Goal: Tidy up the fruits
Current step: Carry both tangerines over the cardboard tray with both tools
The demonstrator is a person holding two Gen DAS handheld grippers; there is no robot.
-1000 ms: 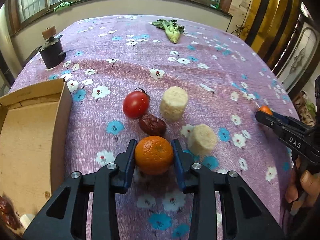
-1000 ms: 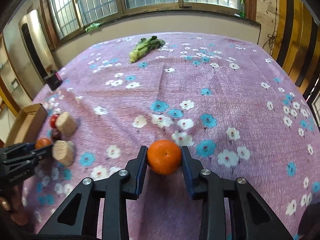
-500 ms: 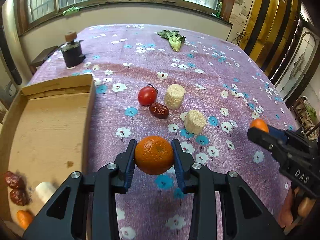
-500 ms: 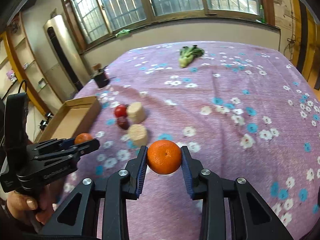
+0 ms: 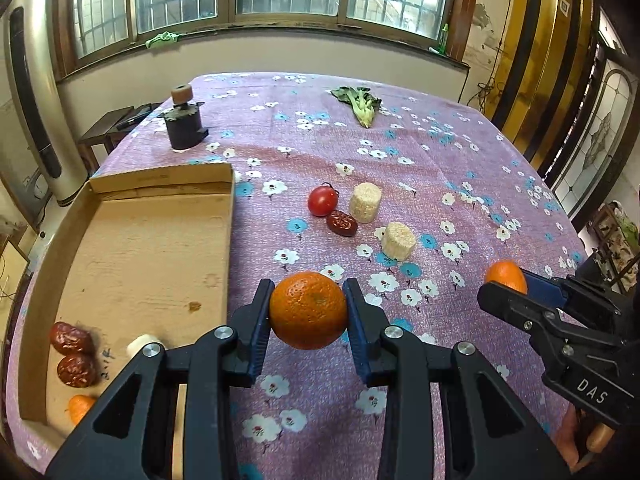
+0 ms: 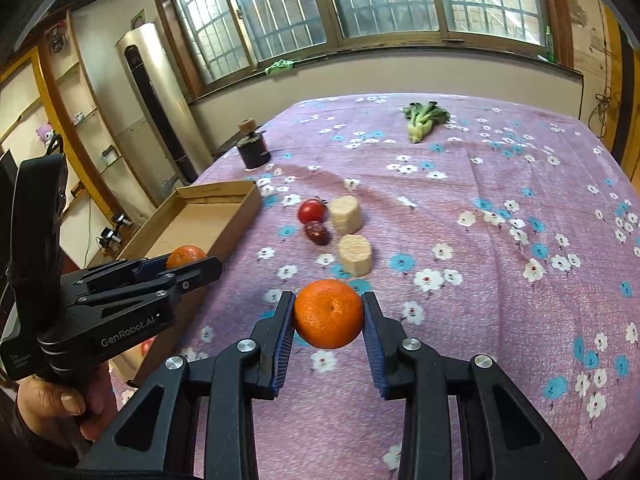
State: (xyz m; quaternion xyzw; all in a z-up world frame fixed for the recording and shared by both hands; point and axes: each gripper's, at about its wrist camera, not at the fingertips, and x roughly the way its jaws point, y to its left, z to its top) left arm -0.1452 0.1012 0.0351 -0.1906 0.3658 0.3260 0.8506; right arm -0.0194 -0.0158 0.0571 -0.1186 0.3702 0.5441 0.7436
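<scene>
Between the ribbed blue pads of our left hand-held gripper [image 5: 308, 312] sat a round orange [image 5: 308, 310] with dimpled, glossy peel, pinched on both flanks and held clear above the surface [image 5: 460, 184], near its left edge beside the box. Our right hand-held gripper [image 6: 329, 316] pinched a second orange [image 6: 329, 314] in the same way, its small stem scar facing the camera, above the near middle of the surface.

Along the left edge lay a shallow cardboard box [image 5: 228, 216], matte brown with raw upright walls. In its near corner we saw two wrinkled dark red dates [image 5: 72, 354], a small white cylinder [image 5: 140, 345] and part of another orange fruit [image 5: 80, 407].

Toward the middle of the surface stood a smooth red tomato [image 5: 322, 201] with a thin stem, a wrinkled date [image 5: 341, 223] touching or just beside it, and two pale, grainy cylinders [image 5: 364, 202] of corn cob, one upright just beside the date, the other [image 5: 398, 241] tilted nearer to us. A leafy green vegetable [image 5: 360, 106] lay near the far edge, and a dark round holder [image 5: 183, 130] topped by a brown spool stood by the far left corner.

We saw the surface covered in a purple cloth printed with white and blue flowers. Behind it ran a wall under barred, wood-framed windows [image 6: 360, 4]; a tall cylindrical appliance [image 6: 160, 108] stood by the left wall, and gold-painted panels [image 5: 548, 52] flanked the right.
</scene>
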